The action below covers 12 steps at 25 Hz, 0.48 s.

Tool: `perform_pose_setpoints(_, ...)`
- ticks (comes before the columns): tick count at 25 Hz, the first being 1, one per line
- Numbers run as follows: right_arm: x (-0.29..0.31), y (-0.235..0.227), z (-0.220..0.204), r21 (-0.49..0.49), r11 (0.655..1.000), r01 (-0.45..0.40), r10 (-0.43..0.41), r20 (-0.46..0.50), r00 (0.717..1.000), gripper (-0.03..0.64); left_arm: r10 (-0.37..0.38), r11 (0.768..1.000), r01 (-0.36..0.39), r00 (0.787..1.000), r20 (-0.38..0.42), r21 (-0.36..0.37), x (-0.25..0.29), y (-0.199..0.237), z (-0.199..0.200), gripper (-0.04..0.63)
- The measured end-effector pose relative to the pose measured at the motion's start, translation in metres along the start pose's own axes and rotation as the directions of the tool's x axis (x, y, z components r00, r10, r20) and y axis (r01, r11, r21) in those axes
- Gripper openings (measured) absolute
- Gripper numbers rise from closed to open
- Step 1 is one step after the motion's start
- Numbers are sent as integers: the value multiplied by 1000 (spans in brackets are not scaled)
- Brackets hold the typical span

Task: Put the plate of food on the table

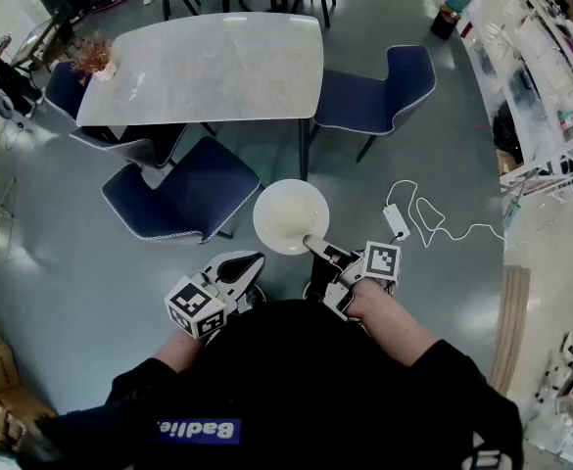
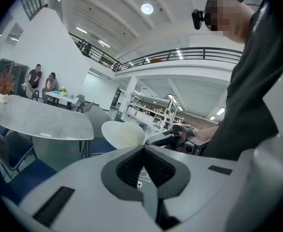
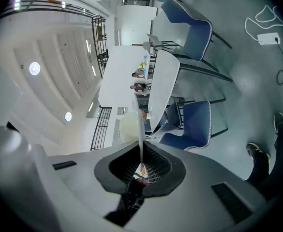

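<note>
White plate [image 1: 288,215] pinched by its rim in my right claw [image 1: 314,245], left claw [image 1: 251,260] clenched empty, mid-carry; next it needs lowering flat onto the table [image 1: 217,67] ahead.

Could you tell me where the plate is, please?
Centre of the head view: the right gripper holds the plate by its rim, short of the table.

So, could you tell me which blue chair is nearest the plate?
The pulled-out chair at the near left of the table, just left of the plate; the others stand farther off.
</note>
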State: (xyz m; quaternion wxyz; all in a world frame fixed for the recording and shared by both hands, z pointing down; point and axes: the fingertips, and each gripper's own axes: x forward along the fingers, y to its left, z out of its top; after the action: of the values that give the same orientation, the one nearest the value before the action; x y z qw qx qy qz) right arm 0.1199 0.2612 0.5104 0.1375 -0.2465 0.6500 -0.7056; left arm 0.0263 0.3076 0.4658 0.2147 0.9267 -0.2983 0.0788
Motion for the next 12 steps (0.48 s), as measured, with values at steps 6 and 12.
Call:
perform_pose_setpoints(6,0,1,-1,-4,1000,-5,5,0,1000,20,7,1000,-7,1000,5,-1,0,0,-2,8)
perform_pose_setpoints(12,-1,2,0,2,1000,-12,12,1,1000,20,11,1000,-11,1000,7,-3,0,0,-4,8)
